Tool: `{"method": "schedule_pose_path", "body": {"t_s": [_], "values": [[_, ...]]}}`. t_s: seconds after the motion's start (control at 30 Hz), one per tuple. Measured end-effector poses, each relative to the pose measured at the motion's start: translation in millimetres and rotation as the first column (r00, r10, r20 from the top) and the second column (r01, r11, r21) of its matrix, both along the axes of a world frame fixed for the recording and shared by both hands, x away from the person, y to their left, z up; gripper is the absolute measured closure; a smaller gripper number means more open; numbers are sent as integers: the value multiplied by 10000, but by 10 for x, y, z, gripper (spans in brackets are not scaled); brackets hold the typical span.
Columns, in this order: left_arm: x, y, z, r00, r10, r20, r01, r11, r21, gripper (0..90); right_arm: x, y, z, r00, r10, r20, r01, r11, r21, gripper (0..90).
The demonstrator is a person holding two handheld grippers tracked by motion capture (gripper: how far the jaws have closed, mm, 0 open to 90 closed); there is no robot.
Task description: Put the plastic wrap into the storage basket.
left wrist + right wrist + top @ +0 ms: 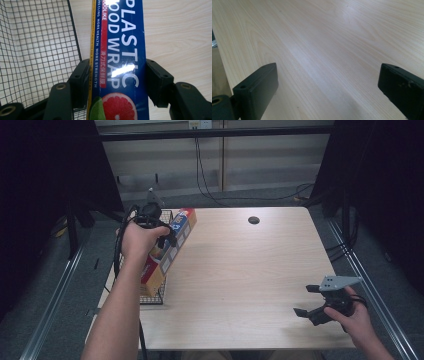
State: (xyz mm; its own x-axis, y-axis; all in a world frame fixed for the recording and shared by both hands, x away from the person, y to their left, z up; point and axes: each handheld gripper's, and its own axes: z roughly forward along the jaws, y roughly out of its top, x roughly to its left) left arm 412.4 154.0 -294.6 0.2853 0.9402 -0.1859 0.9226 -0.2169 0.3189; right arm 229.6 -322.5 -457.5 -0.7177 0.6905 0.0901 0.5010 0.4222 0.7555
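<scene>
The long blue cardboard box of plastic food wrap sits clamped across its narrow width between the two black pads of the left tongs, one pad on each long side face. In the high view the box lies slanted at the table's left edge, its near end over the black wire-mesh basket and its far end reaching out above the light wooden table; whether that near end rests on the basket rim I cannot tell.

I judge the box light and fairly stiff lengthwise, but hollow card (a hard squeeze would dent the walls), and its glossy print looks slippery. A hold near the middle of its length, as now, should keep it from swinging; a grip near one end would let the long body lever and twist.

The basket's upright mesh wall stands just beside the box on one side, so a snag there is the main risk. The other way lies broad bare table. The right tongs rest with jaws wide apart and nothing between them, well apart near the table's front right corner.
</scene>
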Motion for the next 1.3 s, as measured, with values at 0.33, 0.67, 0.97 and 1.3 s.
{"method": "schedule_pose_path", "body": {"t_s": [0.33, 0.67, 0.97, 1.3], "values": [[-14, 78, 4, 9997, 236, 18, -236, 9997, 14, 436, 0, -1, -3, 10000, -4, -1, 4, 10000, 40, 28], [-12, 166, -3, 9983, 572, 52, -572, 9983, 78, 436, 4, 1, -8, 10000, 21, -29, -21, 10000, 26, 28], [-13, 237, -9, 9969, 776, 130, -777, 9969, 95, 436, 1, 4, -8, 10000, 14, -45, -14, 10000, 8, 28], [-24, 304, 2, 9947, 1021, 120, -1022, 9947, 73, 436, 1, 10, -7, 10000, 26, -49, -26, 10000, 3, 28]]}}
